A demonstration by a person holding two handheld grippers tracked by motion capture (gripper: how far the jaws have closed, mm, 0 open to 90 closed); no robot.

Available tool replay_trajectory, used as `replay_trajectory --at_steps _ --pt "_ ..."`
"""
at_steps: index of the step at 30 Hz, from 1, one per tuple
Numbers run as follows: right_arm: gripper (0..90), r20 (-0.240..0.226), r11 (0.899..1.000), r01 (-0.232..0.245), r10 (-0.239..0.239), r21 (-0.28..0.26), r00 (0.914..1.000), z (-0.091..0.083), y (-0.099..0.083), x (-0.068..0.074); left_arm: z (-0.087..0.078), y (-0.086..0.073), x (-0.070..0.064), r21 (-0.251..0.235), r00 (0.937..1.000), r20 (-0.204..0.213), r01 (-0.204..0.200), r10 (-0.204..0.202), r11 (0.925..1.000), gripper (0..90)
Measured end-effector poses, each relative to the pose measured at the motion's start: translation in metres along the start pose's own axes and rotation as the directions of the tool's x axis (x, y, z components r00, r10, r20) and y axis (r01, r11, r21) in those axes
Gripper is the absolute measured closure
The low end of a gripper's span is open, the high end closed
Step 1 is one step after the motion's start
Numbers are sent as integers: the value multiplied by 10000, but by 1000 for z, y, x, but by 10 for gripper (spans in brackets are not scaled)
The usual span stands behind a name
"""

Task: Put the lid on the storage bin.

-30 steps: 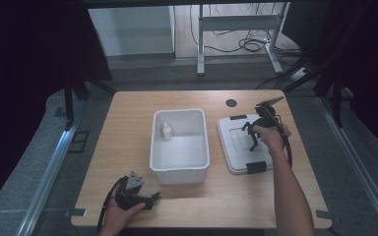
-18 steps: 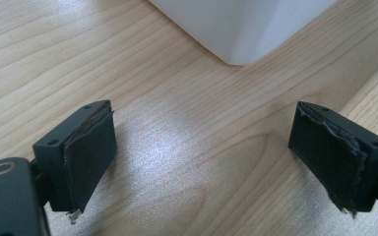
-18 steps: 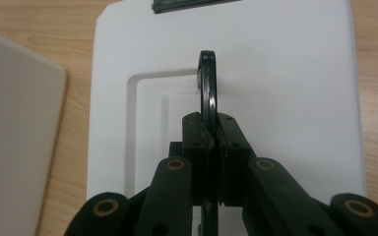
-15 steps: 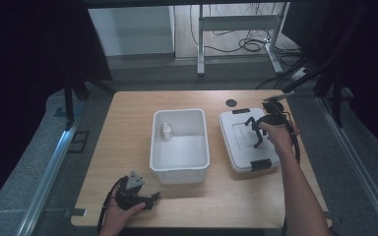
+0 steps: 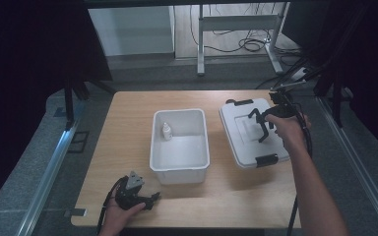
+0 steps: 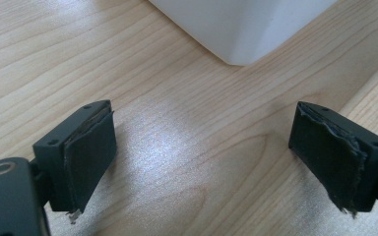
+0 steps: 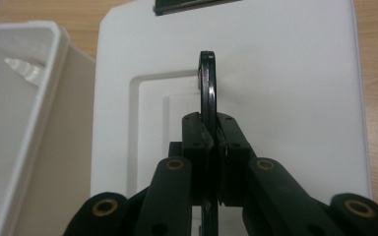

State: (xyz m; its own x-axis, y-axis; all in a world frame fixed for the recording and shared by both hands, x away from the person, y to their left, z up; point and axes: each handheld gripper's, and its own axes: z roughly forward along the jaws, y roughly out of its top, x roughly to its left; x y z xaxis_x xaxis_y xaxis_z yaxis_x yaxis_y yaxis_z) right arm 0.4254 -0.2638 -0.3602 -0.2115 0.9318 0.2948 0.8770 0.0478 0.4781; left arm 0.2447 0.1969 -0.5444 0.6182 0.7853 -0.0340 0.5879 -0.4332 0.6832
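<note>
Tabletop (image 5: 128, 128): pale wood with visible grain, carrying a tub, a lid and both claws.
Tub (image 5: 179, 167): white, open-topped and rectangular, standing near the middle of the tabletop; one rounded corner of it (image 6: 241, 29) rises just ahead of the left claw in the left gripper view.
Bottle (image 5: 167, 131): small and white, upright inside the tub at its far left corner; too small to read any label.
Lid (image 5: 241, 137): white, rectangular, lying just to the right of the tub with a narrow gap between them, turned slightly askew to the tabletop's edges. It has a black latch at its far edge (image 5: 240, 103) and another at its near edge (image 5: 267, 160).
Handle (image 7: 207, 93): thin black loop standing up from the recessed middle of the lid, seen edge-on in the right gripper view.
Right claw (image 5: 262, 127): held over the lid by the person's right hand (image 5: 288, 129); its jaws are pressed together on the handle, one pad on each side.
Left claw (image 5: 152, 198): resting low at the near left part of the tabletop in the person's left hand (image 5: 120, 212), pointing toward the tub; its jaws stand wide apart with only bare wood between the worn pads (image 6: 86, 157).
</note>
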Motion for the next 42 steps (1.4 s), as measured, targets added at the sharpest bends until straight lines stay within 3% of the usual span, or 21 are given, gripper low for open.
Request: replay_trajectory --at_steps 9,17,24,27,34,42 --pt "853 -238 9994 -4 -4 -338 9997 -24 2 20 0 0 0 14 10000 10 -2 2 10000 105" --pt "852 -594 9993 115 -137 -361 9981 -22 -1 37 0 0 0 17 10000 10 -1 1 10000 105" --pt "853 -1027 9982 391 -436 -456 9938 -18 0 68 0 0 0 43 10000 16 -28 28 10000 105" --pt "853 -1302 9984 146 -216 -550 9913 -18 0 77 0 0 0 59 10000 9 -46 46 10000 106" --pt "852 -1330 9975 -200 108 -683 9911 -23 0 89 0 0 0 52 10000 23 -13 13 10000 106" --pt "852 -1879 9976 -502 402 -484 9814 -12 -3 115 0 0 0 34 10000 13 -47 47 10000 107"
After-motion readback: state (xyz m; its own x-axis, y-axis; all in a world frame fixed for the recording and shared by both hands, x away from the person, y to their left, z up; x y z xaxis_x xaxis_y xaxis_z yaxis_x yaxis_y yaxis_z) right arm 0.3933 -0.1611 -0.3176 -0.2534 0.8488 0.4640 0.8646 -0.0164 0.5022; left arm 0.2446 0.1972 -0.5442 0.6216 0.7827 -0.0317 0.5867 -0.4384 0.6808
